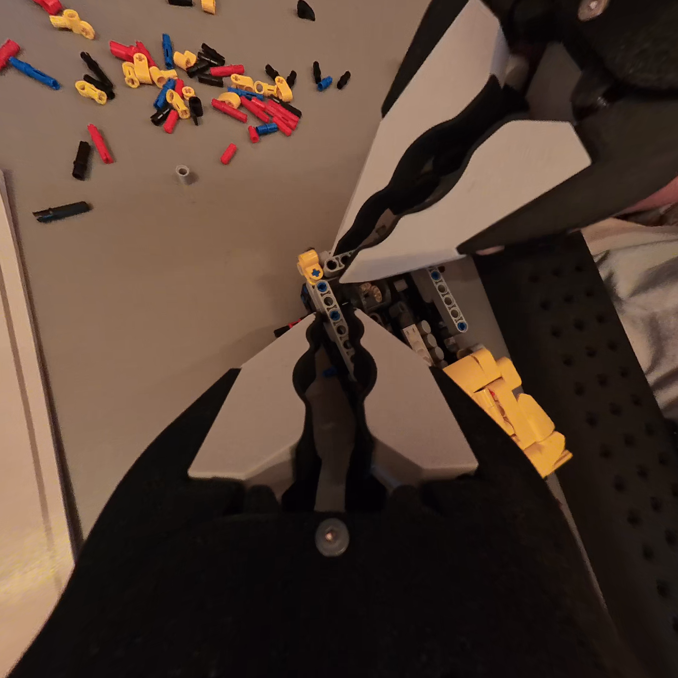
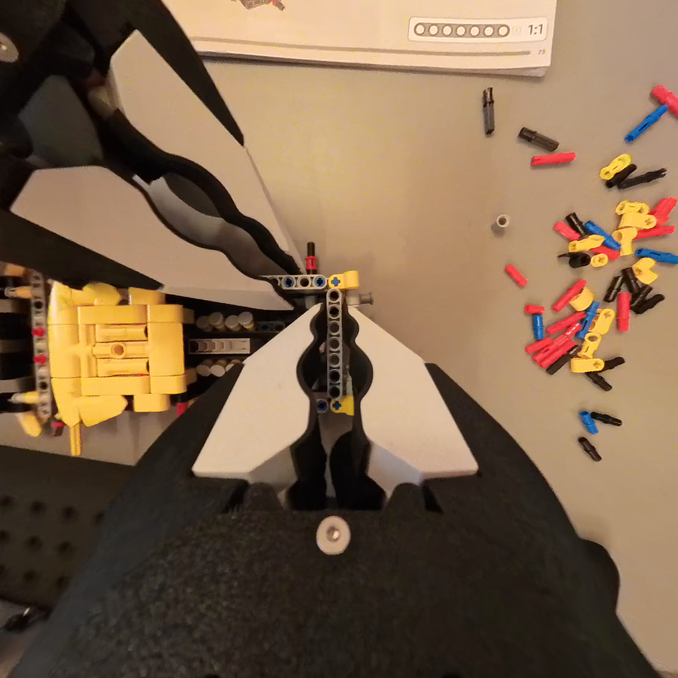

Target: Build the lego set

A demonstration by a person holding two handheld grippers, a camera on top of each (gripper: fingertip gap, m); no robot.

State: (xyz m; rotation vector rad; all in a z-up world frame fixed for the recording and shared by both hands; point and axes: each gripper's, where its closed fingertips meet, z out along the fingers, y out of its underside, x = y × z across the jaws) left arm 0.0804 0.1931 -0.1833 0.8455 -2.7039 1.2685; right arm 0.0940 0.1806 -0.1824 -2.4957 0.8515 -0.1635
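The lego model has a yellow body (image 1: 506,403) and a grey beam frame at its front end. My left gripper (image 1: 335,318) is shut on a grey side beam with blue pins (image 1: 328,299). My right gripper (image 1: 336,261) comes in from the upper right and is shut on the grey cross beam (image 1: 335,263). A yellow connector (image 1: 310,266) sits at the corner where the two beams meet. In the right wrist view, my right gripper (image 2: 334,307) clamps the cross beam (image 2: 334,330). The left gripper (image 2: 293,293) holds the side beam (image 2: 304,281) beside the yellow connector (image 2: 346,280) and the yellow body (image 2: 117,348).
A pile of loose red, blue, yellow and black pins and connectors (image 1: 205,88) (image 2: 605,286) lies on the grey table. A small grey bush (image 1: 183,172) (image 2: 502,221) stands alone. The instruction booklet (image 2: 367,36) lies at the far edge. A black perforated board (image 1: 587,367) lies beside the model. The small grey bush (image 1: 183,172) sits 11 cm or so from the ends of my right fingers.
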